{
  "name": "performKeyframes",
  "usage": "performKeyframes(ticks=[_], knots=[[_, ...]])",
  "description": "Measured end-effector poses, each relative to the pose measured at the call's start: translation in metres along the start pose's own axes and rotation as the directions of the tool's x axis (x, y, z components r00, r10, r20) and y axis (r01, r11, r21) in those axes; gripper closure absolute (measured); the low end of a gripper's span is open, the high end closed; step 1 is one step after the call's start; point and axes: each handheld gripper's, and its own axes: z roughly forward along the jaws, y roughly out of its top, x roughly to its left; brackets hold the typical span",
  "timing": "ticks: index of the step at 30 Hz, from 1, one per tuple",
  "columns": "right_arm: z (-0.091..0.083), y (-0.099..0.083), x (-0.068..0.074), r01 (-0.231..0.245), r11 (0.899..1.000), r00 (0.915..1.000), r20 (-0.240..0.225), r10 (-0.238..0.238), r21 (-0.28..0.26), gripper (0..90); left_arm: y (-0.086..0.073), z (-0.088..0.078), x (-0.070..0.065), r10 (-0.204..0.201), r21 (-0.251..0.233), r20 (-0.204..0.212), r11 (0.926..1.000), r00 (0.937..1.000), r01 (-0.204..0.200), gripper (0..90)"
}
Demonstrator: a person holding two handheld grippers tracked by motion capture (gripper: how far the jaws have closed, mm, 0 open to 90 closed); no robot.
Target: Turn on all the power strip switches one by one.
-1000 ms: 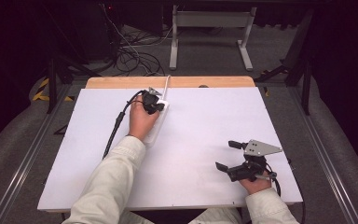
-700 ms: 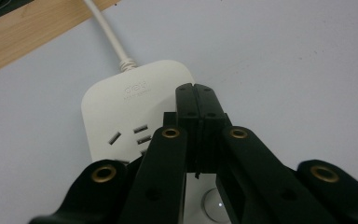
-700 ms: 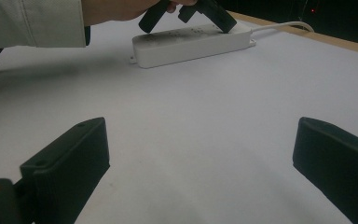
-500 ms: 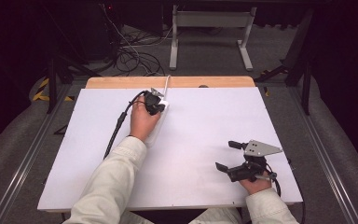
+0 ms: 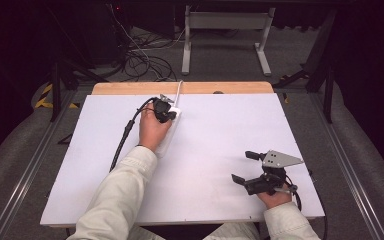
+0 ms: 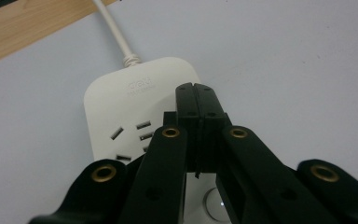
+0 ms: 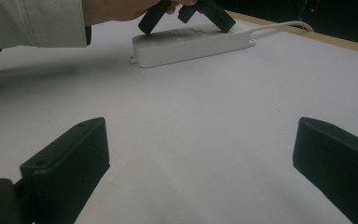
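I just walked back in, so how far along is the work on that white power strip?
Done so far: the left gripper, jaws shut, tips down on the white plastic power strip near its cord end. In hand: it presses there; no plug is visible. Left: the right gripper waits open over the white tabletop.

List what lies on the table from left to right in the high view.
Black cable → left gripper, shut, over the white power strip → right gripper, open.
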Motion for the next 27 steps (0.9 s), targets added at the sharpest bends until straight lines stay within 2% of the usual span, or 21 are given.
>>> performKeyframes(ticks=[1, 3, 5, 8, 10, 15, 19, 21, 22, 24, 27], knots=[[0.0, 0.0, 0.0, -0.001, 1.0, 1.0, 0.0, 0.001, -0.001, 4.2, 0.001, -0.001, -0.001, 0.017, 0.001, 0.0, 0.9999, 0.9999, -0.017, 90.0], [0.0, 0.0, 0.0, 0.001, 1.0, 1.0, 0.0, -0.001, 0.0, 4.1, 0.002, -0.007, -0.003, 0.019, 0.005, 0.019, 0.9998, 0.9996, -0.019, 90.0], [0.0, 0.0, -0.001, 0.0, 1.0, 1.0, 0.001, 0.0, -0.002, 4.1, 0.003, -0.017, -0.004, 0.043, -0.023, 0.03, 0.9988, 0.9986, -0.042, 90.0], [0.001, 0.001, -0.002, -0.006, 1.0, 1.0, 0.002, 0.006, -0.008, 4.1, 0.008, -0.035, -0.008, 0.049, -0.069, 0.067, 0.9966, 0.9965, -0.045, 90.0], [0.002, 0.002, -0.002, -0.001, 1.0, 1.0, 0.005, 0.001, -0.01, 4.1, 0.01, -0.046, -0.011, 0.063, -0.088, 0.074, 0.9946, 0.9953, -0.056, 90.0], [0.002, 0.003, 0.0, 0.008, 1.0, 1.0, 0.004, -0.008, -0.011, 4.1, 0.013, -0.065, -0.017, 0.083, -0.122, 0.085, 0.9899, 0.9929, -0.073, 90.0], [0.001, 0.004, -0.002, 0.004, 1.0, 0.9999, 0.011, -0.004, -0.021, 4.2, 0.008, -0.078, -0.022, 0.103, -0.14, 0.106, 0.9863, 0.9891, -0.087, 89.7], [0.0, 0.005, -0.004, 0.007, 1.0, 0.9999, 0.015, -0.006, -0.022, 4.2, 0.004, -0.086, -0.024, 0.115, -0.151, 0.106, 0.9837, 0.9877, -0.098, 78.9], [0.0, 0.006, -0.004, 0.006, 1.0, 0.9998, 0.018, -0.006, -0.024, 4.2, 0.002, -0.091, -0.024, 0.12, -0.162, 0.117, 0.9818, 0.9858, -0.1, 78.1], [-0.001, 0.007, -0.006, 0.012, 0.999, 0.9997, 0.024, -0.011, -0.033, 4.2, -0.004, -0.103, -0.024, 0.12, -0.192, 0.115, 0.9767, 0.986, -0.097, 75.7], [-0.002, 0.009, -0.004, 0.012, 0.999, 0.9996, 0.026, -0.011, -0.032, 4.2, -0.014, -0.119, -0.026, 0.117, -0.228, 0.116, 0.9697, 0.9864, -0.088, 62.8]])
